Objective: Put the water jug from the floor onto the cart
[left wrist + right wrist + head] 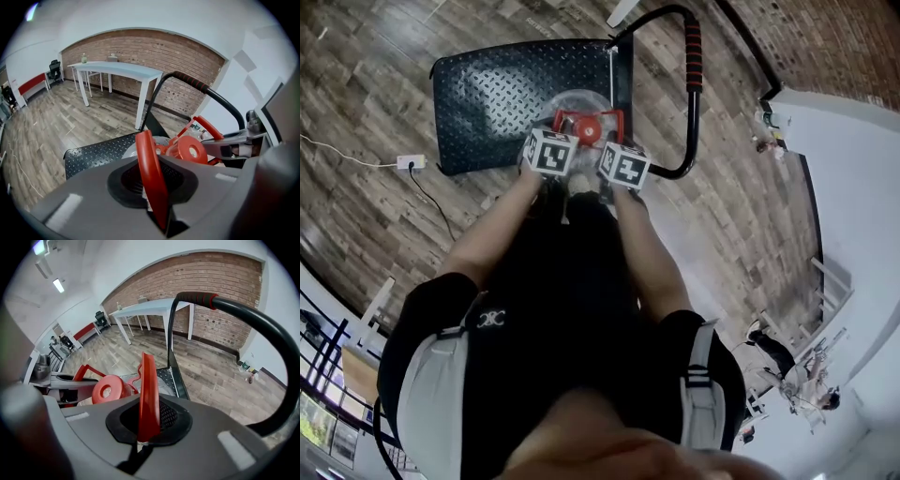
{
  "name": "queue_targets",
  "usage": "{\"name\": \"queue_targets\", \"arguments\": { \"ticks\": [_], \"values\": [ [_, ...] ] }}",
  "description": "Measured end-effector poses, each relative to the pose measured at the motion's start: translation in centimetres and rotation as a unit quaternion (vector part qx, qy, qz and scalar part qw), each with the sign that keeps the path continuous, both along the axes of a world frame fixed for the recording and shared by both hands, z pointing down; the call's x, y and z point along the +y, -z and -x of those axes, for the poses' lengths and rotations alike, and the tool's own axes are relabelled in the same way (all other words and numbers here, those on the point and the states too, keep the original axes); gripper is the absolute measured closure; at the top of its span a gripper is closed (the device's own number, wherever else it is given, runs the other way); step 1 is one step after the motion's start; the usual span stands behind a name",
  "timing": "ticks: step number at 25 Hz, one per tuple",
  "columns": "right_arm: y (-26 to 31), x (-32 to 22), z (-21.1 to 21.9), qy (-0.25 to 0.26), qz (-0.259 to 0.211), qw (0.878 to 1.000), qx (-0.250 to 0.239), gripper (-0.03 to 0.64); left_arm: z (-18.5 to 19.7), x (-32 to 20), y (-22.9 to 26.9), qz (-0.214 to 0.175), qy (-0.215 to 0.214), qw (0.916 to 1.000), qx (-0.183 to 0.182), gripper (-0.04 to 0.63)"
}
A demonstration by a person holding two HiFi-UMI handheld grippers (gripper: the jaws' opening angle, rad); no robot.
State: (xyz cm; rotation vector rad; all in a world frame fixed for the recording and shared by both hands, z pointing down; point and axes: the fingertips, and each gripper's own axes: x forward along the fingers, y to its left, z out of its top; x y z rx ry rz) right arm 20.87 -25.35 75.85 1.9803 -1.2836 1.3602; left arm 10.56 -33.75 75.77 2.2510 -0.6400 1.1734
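1. Holds the left gripper and the right gripper side by side, nearly touching, directly over the water jug, marker cubes turned up toward the head camera.
2. Pinches the jug's red handle with the left gripper: jaws pressed together on the red band, which stands on edge between the black pads.
3. Grips the same red handle with the right gripper as well, jaws closed on the band in the same way.
4. Shows the red cap just beyond the left jaws, and again to the left of the right jaws in the right gripper view.
5. Places the jug, clear and rounded, over the near end of the cart's black diamond-plate deck, close beside the upright of the cart handle.
6. Cannot tell from any view whether the jug's base rests on the deck or hangs just above it.
7. Curves the black cart handle, with its red-and-black grip, up and across the right side of the right gripper view.
8. Reaches both bare forearms forward from a black shirt toward the grippers.
9. Leaves a white power strip with its cord on the wooden floor, left of the deck.
10. Sets a white table against the brick wall, well behind the cart.
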Motion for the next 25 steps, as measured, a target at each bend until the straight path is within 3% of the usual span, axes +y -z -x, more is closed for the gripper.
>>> {"name": "queue_targets", "arguments": {
  "ticks": [11,25],
  "values": [
    [-4.5,0.3,-2.2,0.04,0.047,0.998,0.01,0.601,-1.4,1.2,-4.5,0.037,0.003,0.9987,-0.035,0.541],
    [-5.9,-0.7,-2.1,0.082,0.044,0.996,0.009,0.6,-0.3,1.6,-7.0,0.064,0.044,0.9959,-0.047,0.535]
  ]
}}
